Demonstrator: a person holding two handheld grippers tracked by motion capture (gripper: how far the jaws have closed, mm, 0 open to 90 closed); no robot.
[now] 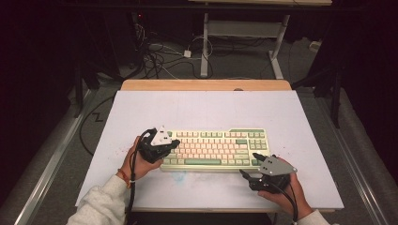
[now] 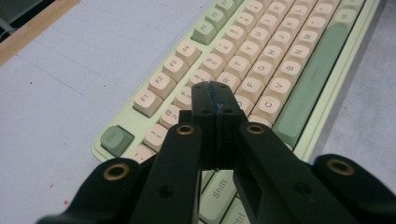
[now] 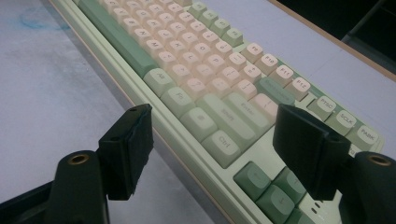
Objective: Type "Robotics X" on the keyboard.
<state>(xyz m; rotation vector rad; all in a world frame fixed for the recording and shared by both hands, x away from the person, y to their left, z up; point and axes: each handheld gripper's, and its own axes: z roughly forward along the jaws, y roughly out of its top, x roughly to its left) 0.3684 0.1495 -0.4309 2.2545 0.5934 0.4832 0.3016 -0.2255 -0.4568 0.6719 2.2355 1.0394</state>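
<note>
A pale green keyboard (image 1: 213, 149) with cream and green keys lies across the middle of the white mat. My left gripper (image 1: 172, 145) hovers over its left end, held in a person's hand. In the left gripper view its jaws (image 2: 215, 93) are pressed together with nothing between them, just above the number and letter keys of the keyboard (image 2: 266, 51). My right gripper (image 1: 248, 164) sits at the keyboard's front right corner. In the right gripper view its jaws (image 3: 219, 140) stand wide apart on either side of the keyboard's (image 3: 187, 56) front edge by the Ctrl key, not touching it.
The white mat (image 1: 206, 110) covers a wooden table whose far edge (image 1: 206, 85) shows bare. A faint blue smudge (image 1: 178, 176) marks the mat in front of the keyboard. Cables and another table's legs (image 1: 204, 51) lie on the floor beyond.
</note>
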